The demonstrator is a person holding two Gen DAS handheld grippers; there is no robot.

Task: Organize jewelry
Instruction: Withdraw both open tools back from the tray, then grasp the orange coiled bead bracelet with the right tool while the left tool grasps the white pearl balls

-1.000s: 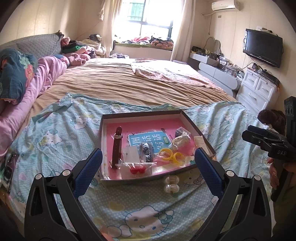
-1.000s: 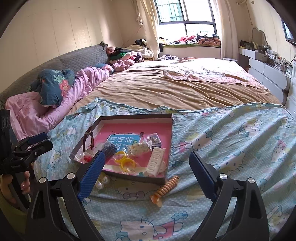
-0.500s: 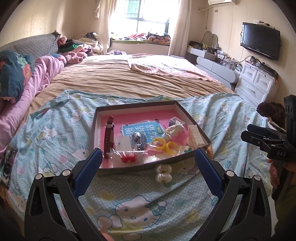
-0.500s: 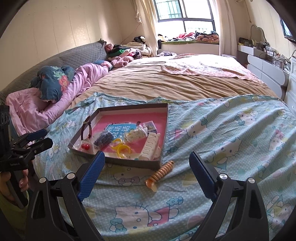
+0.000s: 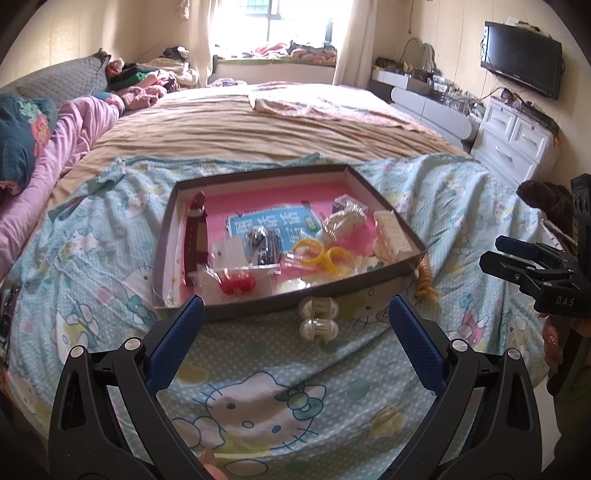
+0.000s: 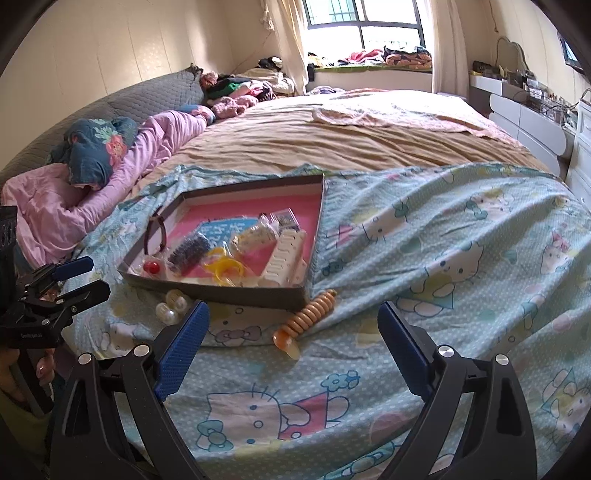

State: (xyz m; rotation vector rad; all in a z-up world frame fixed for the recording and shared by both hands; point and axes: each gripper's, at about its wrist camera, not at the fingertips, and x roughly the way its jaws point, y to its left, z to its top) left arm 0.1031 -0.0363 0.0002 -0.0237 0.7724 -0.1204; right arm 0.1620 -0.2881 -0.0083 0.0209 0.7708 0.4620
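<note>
Both grippers, left gripper (image 5: 295, 314) and right gripper (image 6: 293, 317), hang wide open, empty. Next: pick up the pearl clip (image 5: 318, 318) lying outside the box (image 5: 258, 308).

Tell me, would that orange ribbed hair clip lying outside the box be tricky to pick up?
Probably not. The orange ribbed hair clip looks like rigid plastic, so it should hold its shape. Its ridges may give grip. It lies on soft bedding, which could sink under pressure.

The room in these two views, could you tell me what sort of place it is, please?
A lived-in home bedroom, it seems: a large bed under a cartoon-cat sheet, a wall television above a white dresser, and clothes heaped by the window.
</note>
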